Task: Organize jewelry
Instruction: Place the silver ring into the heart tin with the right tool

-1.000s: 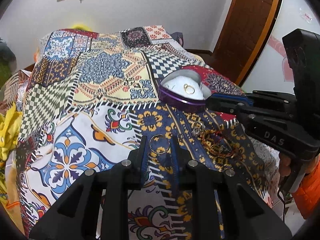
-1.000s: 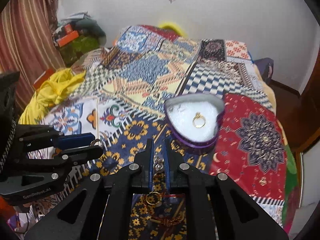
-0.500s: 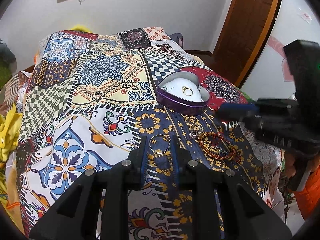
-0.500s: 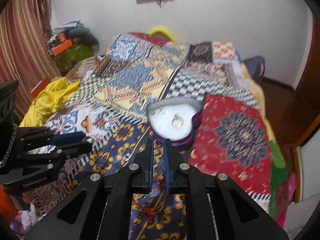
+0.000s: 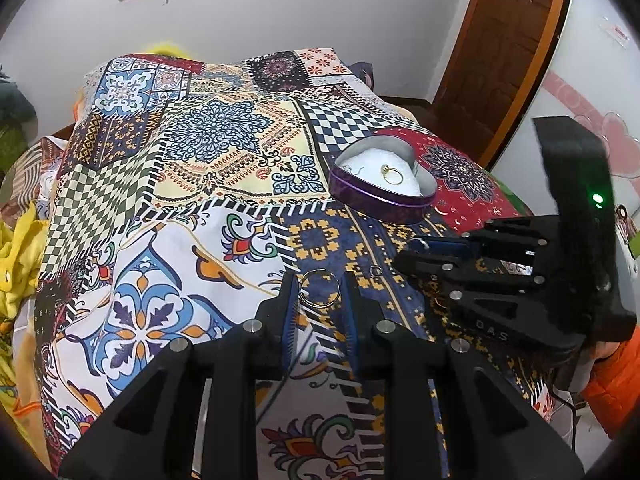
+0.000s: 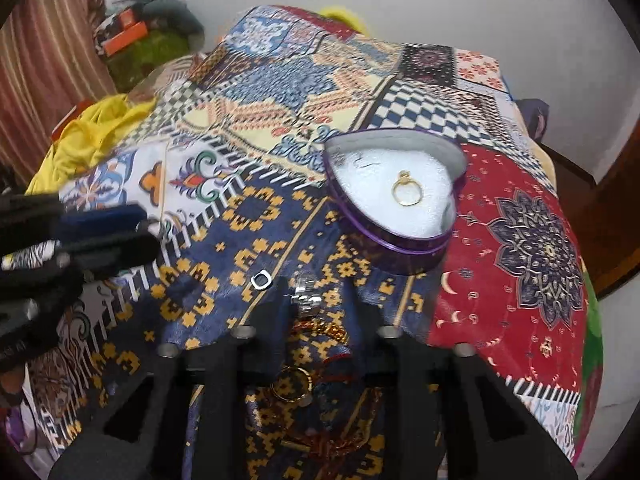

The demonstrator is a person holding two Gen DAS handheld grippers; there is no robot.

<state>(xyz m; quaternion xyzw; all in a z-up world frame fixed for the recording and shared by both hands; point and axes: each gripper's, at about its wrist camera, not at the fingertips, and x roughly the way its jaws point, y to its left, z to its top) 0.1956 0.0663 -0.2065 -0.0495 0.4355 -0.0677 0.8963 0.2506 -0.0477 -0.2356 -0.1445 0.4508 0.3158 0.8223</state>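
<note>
Since half a second ago, the right gripper (image 6: 318, 300) has parted its fingers over a silver ring (image 6: 306, 300) beside the heart-shaped box (image 6: 396, 240). Left gripper (image 5: 319, 292) pinches a hoop (image 5: 319, 289). Metal could skid on the bedspread (image 6: 240, 240).

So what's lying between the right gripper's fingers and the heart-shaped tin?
In the right wrist view, only patterned bedspread separates the open right gripper, which frames a silver ring, from the heart-shaped tin.

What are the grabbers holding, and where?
The left gripper holds a thin hoop, jaws pressing its opposite edges. The right gripper is open, holding nothing.
</note>
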